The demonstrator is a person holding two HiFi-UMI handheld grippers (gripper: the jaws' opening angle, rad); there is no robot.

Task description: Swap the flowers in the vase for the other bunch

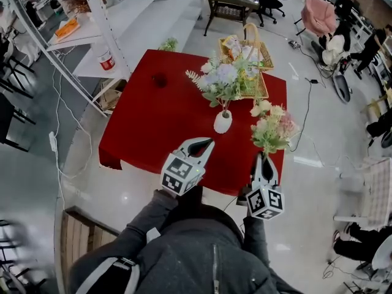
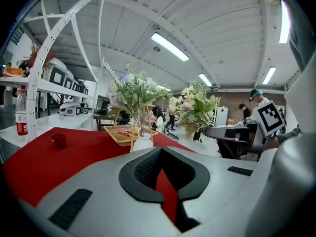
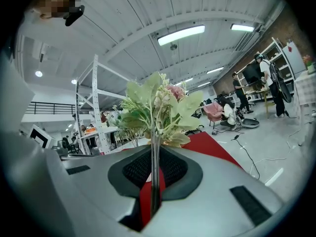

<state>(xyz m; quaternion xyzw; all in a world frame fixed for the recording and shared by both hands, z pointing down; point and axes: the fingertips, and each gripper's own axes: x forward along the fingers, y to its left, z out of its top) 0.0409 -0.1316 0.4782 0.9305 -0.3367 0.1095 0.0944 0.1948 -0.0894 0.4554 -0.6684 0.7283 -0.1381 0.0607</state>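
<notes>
Hiding vase [image 2: 143, 142] base: left tongs [image 2: 160, 154].

The head camera looks steeply down from above the person's shoulders onto the red counter [image 1: 153, 124]. The camera on the left gripper [image 1: 207, 143] sits close behind its jaws, facing almost level across that counter to the white vase [image 2: 143, 142]. The camera on the right gripper [image 1: 263, 159] looks along its jaws too, with a bunch [image 3: 158, 107] right in front of it. All three views take in the counter and the white rack [image 1: 101, 23].
</notes>
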